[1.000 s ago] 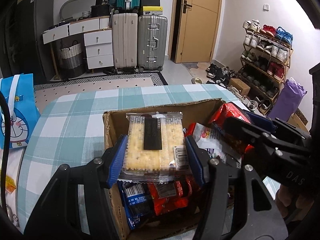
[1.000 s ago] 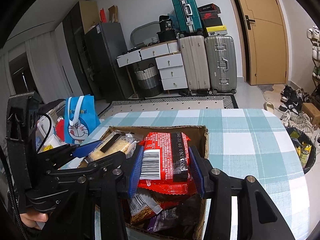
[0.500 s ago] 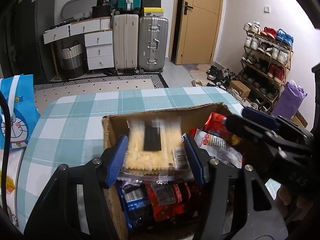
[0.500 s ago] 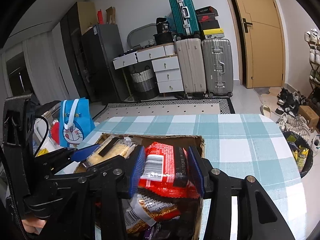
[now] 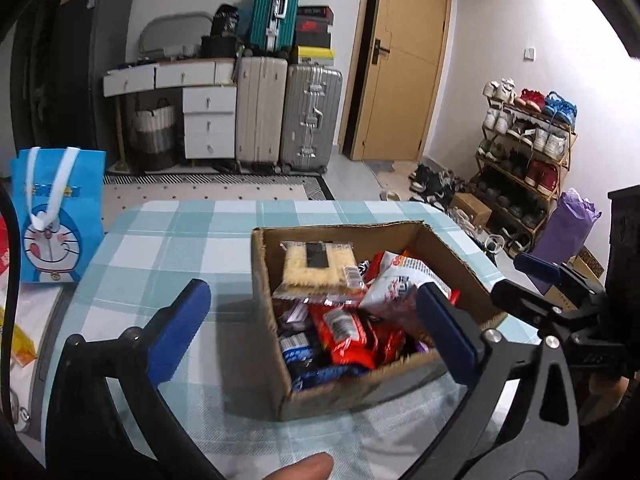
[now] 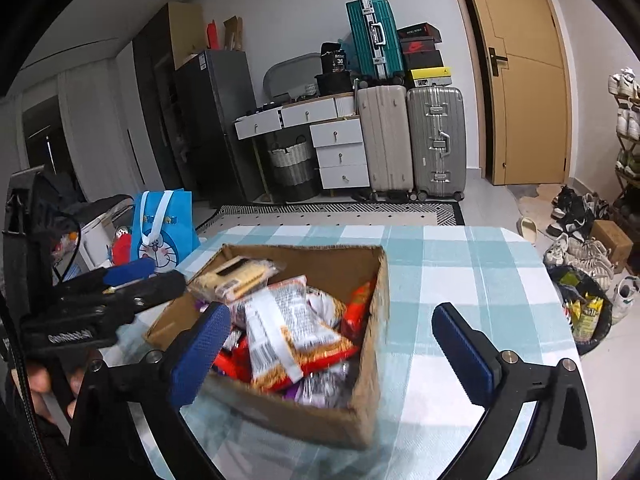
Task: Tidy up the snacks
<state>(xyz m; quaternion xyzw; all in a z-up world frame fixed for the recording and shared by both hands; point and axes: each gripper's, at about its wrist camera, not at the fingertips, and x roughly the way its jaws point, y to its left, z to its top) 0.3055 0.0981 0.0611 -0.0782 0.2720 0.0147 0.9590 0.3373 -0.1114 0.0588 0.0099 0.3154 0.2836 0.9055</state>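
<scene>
A cardboard box [image 5: 344,388] full of snack packets stands on the checked tablecloth; it also shows in the right wrist view [image 6: 372,364]. A cracker pack [image 5: 318,268] lies at the box's back left, also seen in the right wrist view [image 6: 236,278]. A red packet [image 5: 344,330] lies in the middle of the box, and another red packet [image 6: 356,306] lies against its right wall. My left gripper [image 5: 312,328] is open and empty, above the box's near left corner. My right gripper [image 6: 332,344] is open and empty, above the box's near right side.
A blue cartoon bag [image 5: 56,216] stands at the table's left edge, also in the right wrist view [image 6: 164,232]. The checked table [image 6: 480,272] extends right of the box. Suitcases, drawers, a shoe rack [image 5: 524,152] and a bin [image 6: 584,312] stand beyond.
Both grippers opened and pulled back and up. The cracker pack dropped from the left gripper into the box, and the red packet dropped from the right gripper into the box.
</scene>
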